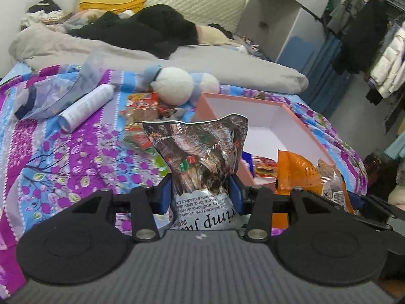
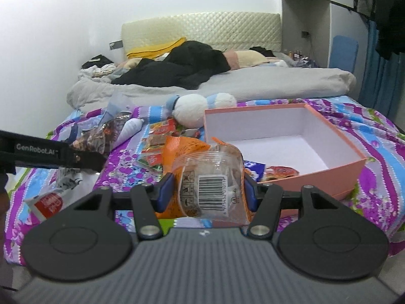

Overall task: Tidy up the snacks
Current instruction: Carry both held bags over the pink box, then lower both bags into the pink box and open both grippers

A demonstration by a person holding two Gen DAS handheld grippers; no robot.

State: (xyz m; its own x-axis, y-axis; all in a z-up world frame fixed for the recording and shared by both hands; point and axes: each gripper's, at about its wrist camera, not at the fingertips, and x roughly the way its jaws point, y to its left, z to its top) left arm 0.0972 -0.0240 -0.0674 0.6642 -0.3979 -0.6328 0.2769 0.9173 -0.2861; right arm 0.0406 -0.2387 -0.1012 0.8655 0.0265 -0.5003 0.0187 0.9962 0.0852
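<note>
The task is judged to be at an early stage; the shallow pink cardboard box with a white interior (image 2: pixel 314 136) lies open on the purple and blue floral bedspread (image 1: pixel 63 147), and only a couple of small packets are seen at its near edge. The left gripper (image 1: pixel 201 190) is clenched on a crinkled brown foil shrimp-snack bag (image 1: pixel 200 149), held above the bedspread just beside the box; the right gripper (image 2: pixel 208 190) is clamped on an orange and clear plastic snack packet with a barcode (image 2: pixel 202 174), in front of the box's near wall; a loose heap of red and green snack packets (image 1: pixel 141 116) is left on the bedspread, still to be boxed.

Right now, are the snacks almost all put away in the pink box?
Not yet. A couple of packets already lie inside the pink box, at its near corner. The left tongs grip a brown shrimp snack bag, and the right tongs grip an orange snack bag. Several red packets remain on the bedspread.
</note>
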